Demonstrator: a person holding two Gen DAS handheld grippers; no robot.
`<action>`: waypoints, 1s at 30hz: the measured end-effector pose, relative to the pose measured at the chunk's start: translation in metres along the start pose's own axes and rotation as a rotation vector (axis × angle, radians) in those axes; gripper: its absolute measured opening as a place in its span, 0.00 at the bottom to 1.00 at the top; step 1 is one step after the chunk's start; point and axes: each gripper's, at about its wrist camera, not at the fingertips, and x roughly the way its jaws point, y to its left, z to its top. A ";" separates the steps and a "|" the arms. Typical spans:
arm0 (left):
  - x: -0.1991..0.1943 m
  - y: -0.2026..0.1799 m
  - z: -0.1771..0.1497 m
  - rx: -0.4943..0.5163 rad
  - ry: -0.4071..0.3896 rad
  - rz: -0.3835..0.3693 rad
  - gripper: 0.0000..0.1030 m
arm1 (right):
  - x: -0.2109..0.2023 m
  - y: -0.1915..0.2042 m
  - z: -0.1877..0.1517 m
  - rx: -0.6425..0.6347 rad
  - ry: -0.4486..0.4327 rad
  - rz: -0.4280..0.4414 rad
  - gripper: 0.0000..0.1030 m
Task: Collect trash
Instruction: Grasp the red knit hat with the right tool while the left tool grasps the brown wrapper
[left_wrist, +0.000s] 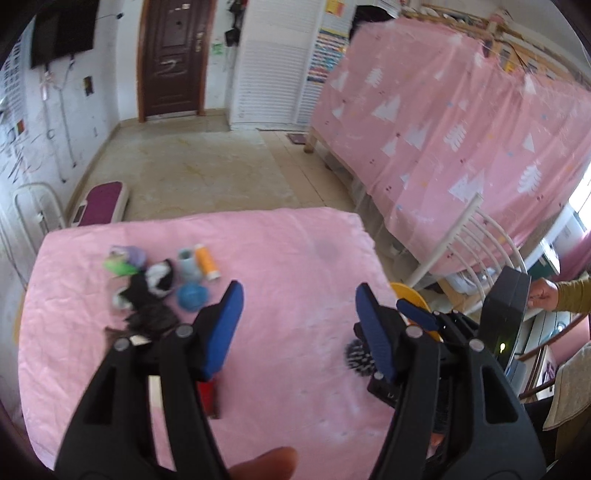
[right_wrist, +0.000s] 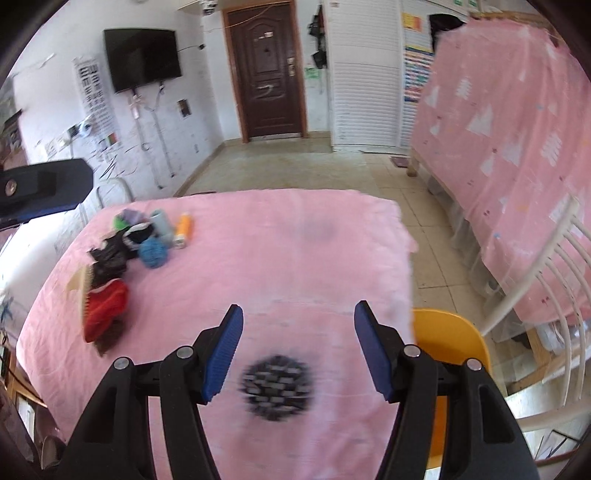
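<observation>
bench cover (right_wrist: 277, 258): plain pink
ball (right_wrist: 277, 387): black, grey checks
spool (right_wrist: 183, 229): orange
curtain (left_wrist: 461, 122): pink, white trees
fingers (right_wrist: 225, 350): blue

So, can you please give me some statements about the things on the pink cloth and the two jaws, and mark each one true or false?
1. The orange thread spool lies beside the pale blue-grey spool. True.
2. The right gripper clamps the black-and-white patterned ball. False: its jaws stand open, and the ball lies on the pink cloth below the gap.
3. The left gripper holds nothing. True.
4. The blue yarn ball lies alone at the cloth's right edge. False: it sits in the cluster at far left.
5. The red fabric piece hangs from the yellow chair. False: it lies on the cloth.
</observation>
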 end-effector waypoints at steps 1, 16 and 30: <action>-0.003 0.008 -0.001 -0.011 -0.002 0.007 0.59 | 0.001 0.009 0.000 -0.011 0.005 0.006 0.51; -0.017 0.125 -0.031 -0.162 0.020 0.120 0.60 | 0.025 0.112 0.003 -0.134 0.066 0.104 0.51; 0.008 0.183 -0.063 -0.239 0.126 0.170 0.60 | 0.038 0.163 -0.002 -0.247 0.104 0.146 0.51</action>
